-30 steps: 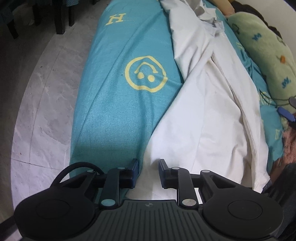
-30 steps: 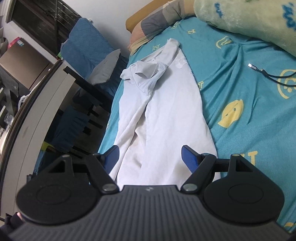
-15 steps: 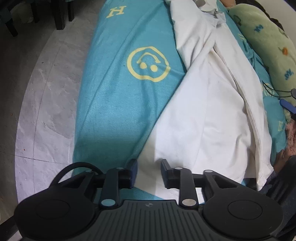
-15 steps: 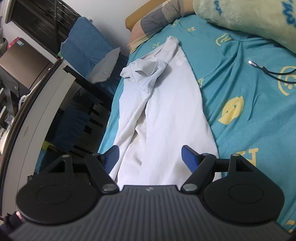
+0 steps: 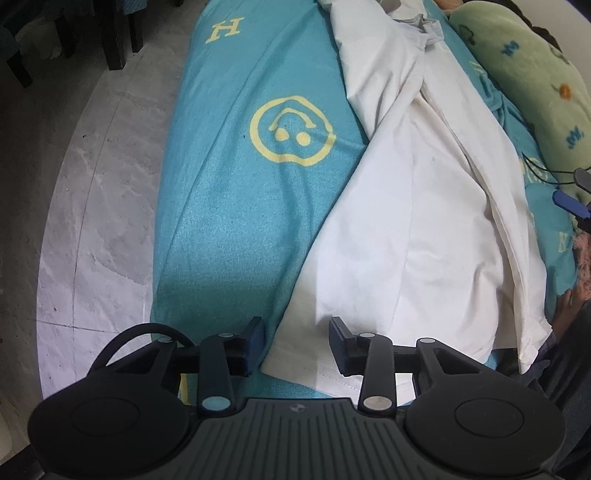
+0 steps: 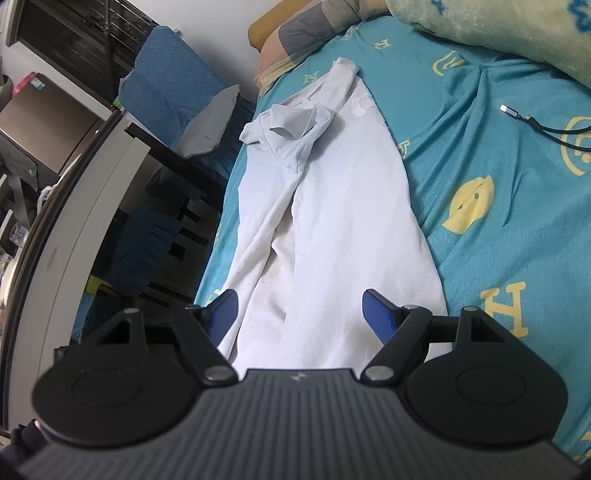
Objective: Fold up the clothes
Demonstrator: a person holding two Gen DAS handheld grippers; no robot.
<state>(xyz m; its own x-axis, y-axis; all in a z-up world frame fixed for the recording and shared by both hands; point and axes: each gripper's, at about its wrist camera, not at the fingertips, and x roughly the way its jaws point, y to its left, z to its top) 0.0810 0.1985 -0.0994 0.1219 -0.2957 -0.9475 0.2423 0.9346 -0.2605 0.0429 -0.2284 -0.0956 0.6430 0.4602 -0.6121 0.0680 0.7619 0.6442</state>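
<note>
Two claws hover over a long white cotton garment spread along the teal printed bed sheet. Left claw, closing, straddles the hem corner ungripped; right claw gapes, empty. Step: seizing the hem; next, pinch both corners.

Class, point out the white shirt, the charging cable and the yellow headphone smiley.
white shirt (image 6: 343,206), right wrist view, on its body.
charging cable (image 6: 543,127), right wrist view, on its cord.
yellow headphone smiley (image 5: 292,129), left wrist view, on its face.

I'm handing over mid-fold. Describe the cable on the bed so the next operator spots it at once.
Start from the bed's turquoise sheet with its yellow print. To the right of the long white garment, below the green fleece blanket, lies a thin black charging cable. It alone is dark and stringy, ending in a small silver plug.
</note>
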